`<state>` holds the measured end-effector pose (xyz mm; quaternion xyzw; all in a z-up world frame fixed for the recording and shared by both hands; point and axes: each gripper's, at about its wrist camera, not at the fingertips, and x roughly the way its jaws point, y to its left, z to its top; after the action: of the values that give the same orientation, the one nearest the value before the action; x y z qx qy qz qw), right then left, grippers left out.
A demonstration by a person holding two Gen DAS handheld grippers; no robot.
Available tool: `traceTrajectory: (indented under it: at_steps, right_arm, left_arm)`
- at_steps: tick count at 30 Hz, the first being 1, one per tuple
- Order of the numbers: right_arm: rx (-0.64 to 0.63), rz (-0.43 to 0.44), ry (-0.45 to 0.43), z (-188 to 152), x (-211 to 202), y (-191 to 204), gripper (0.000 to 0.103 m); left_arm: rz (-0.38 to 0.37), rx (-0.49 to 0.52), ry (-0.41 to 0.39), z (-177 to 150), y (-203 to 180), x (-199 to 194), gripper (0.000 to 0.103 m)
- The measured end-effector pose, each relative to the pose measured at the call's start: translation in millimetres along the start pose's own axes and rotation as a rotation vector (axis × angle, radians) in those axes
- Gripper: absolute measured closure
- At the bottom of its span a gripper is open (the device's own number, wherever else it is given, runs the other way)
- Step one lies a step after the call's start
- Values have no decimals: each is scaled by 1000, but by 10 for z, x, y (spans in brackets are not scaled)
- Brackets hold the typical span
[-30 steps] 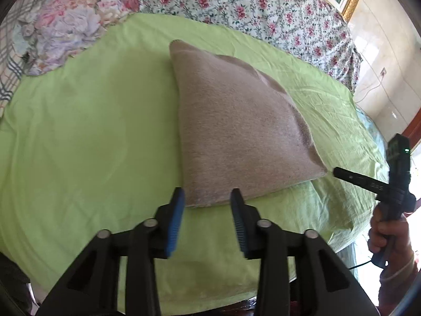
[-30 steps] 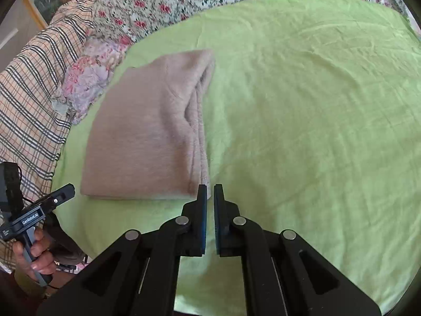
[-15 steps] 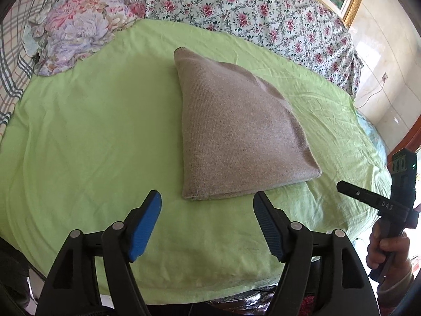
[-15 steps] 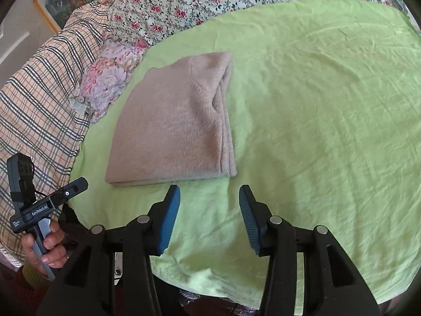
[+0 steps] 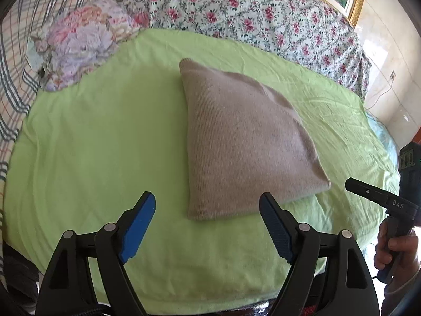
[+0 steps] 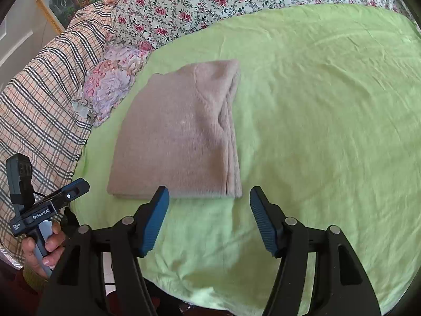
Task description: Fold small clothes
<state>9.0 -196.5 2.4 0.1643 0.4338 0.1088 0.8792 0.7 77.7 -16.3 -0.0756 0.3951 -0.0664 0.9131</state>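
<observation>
Nearest me, my left gripper (image 5: 208, 210) has just been opening and now stands wide, nothing between its blue pads, which hang above the green sheet (image 5: 92, 144) just short of the near edge of the folded sweater (image 5: 244, 144). My right gripper (image 6: 208, 205) has likewise just been opening; its jaws are spread and empty, poised over the sheet at the sweater's near right corner without touching it.

Just beyond both sets of fingers lies the beige knitted sweater, flat on the sheet, doubled into a neat, roughly rectangular packet with its layered edges stacked along the right side in the right wrist view. I judge this garment's fold finished: no sleeve or hem sticks out, and both grippers have let go.

Farther off, at the sheet's far left edge, sits a crumpled floral cloth (image 6: 110, 87). It may be the next piece to fold, though I cannot tell. Behind it run the plaid cover (image 6: 39, 100) and the rose-print bedspread (image 5: 250, 18).
</observation>
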Motion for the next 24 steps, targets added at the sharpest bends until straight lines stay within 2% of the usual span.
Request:
traceTrajectory:
  at_steps: [6,13,15,16,17,21,22,23,24]
  right_arm:
    - [-28,10,-25,238,63,72,31]
    - [21,52,-37,545,323,-65,31]
    - [65,80,-27,644,461,-159,43]
    - [93,86,-16,683,540,-210,55]
    - [128,98,-2,730,637,-271,61]
    - [239,158,65,829,1032,-445,61]
    - [242,166,73,832,1075,-449,75]
    - [230,170,73,843,1085,-426,84]
    - [210,163,53,857,1026,-389,86]
  left_arm:
    - [47,14,8,249,-55,102,20]
    - [63,7,4,444,-45,236,20]
    - [65,-5,9,506,-8,308,20]
    - [64,-11,13,524,1,341,20]
    - [63,-14,19,549,13,385,20]
    - [80,-21,32,613,45,529,20]
    - [85,-24,37,632,60,575,20]
    - [90,-27,44,653,74,620,20]
    - [93,-30,50,667,85,657,20]
